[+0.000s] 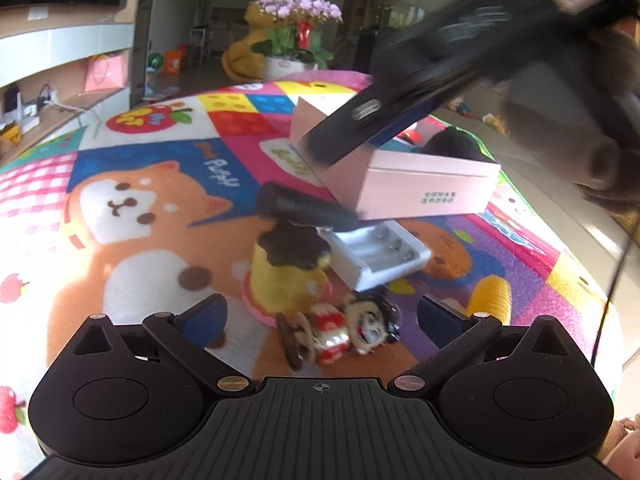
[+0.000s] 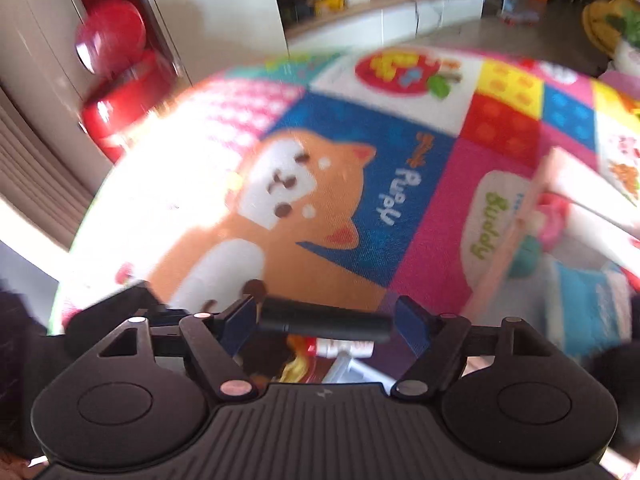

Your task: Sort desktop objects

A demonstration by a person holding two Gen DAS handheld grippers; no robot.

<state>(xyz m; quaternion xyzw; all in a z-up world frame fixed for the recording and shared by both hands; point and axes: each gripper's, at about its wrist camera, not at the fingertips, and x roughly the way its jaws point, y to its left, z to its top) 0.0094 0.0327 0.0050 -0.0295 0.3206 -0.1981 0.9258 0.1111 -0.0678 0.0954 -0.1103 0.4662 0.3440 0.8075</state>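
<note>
A slim matte black cylinder (image 2: 325, 323), like a small flashlight, lies crosswise between the right gripper (image 2: 326, 318) jaws, apparently clamped, above the cartoon mat (image 2: 360, 208). The left gripper (image 1: 320, 316) is spread wide, grasping nothing, over a doll (image 1: 340, 332).

A counter (image 1: 152, 184) covered by a bright patchwork cartoon cloth carries everything. Taking the open pink box (image 1: 404, 184) as landmark: a black cylinder (image 1: 304, 206) sits against its near-left corner, a white battery holder (image 1: 380, 258) lies just in front of it, a yellow figurine (image 1: 284, 280) stands beside the holder, and a small doll (image 1: 344, 332) lies nearer the camera than the figurine.
</note>
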